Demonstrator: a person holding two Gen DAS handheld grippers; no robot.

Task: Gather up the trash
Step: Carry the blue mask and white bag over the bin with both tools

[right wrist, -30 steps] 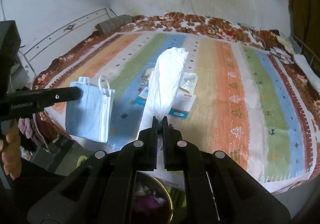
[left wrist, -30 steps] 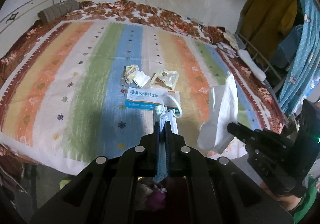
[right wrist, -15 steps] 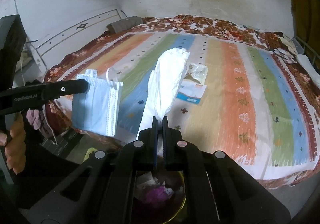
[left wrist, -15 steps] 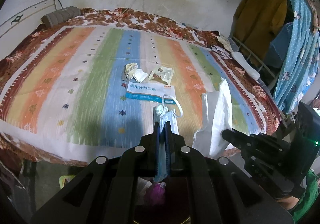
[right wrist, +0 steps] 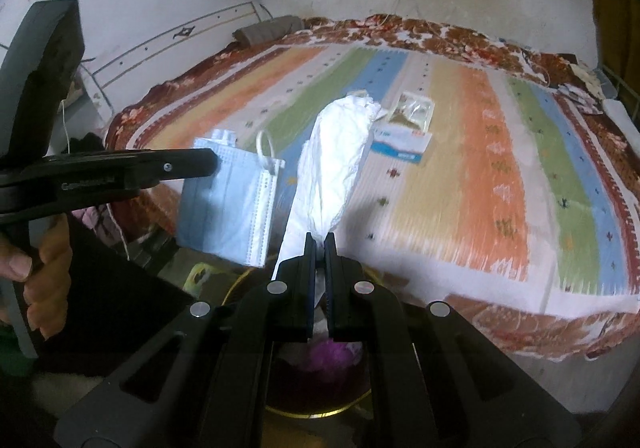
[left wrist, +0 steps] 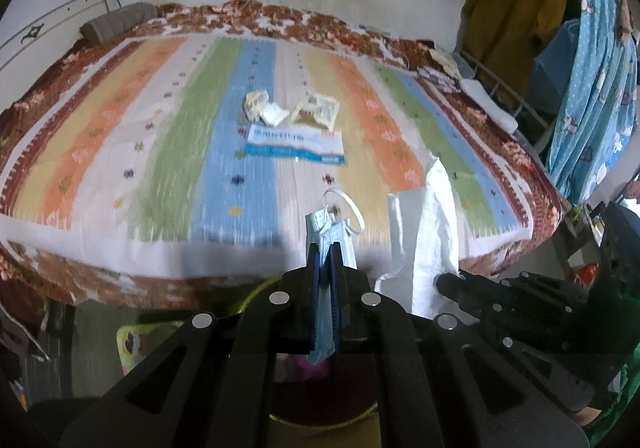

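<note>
While the blue face mask [right wrist: 224, 211] hangs pinched flat in our left gripper [left wrist: 324, 248], its white ear loop [left wrist: 348, 207] curling above the fingertips, we hold both tools out past the near edge of the bed [left wrist: 120, 260]. Our right gripper [right wrist: 319, 240] is clamped tight on a crumpled white plastic bag [right wrist: 336, 163], which stands up from the closed jaws just beside the mask. Below both grippers we see a round bin with a yellow rim [right wrist: 320, 414], dark inside, with something purple [right wrist: 332, 354] in it. A hand [right wrist: 40, 268] grips the left tool's handle at the edge of the right wrist view. Further out on the striped bedspread [right wrist: 480, 183] lie a blue-and-white packet [left wrist: 296, 141], a clear wrapper [left wrist: 316, 113] and some crumpled paper scraps [left wrist: 264, 109], all close together and well apart from what we hold. Clothes [left wrist: 508, 7] hang at the far right.
</note>
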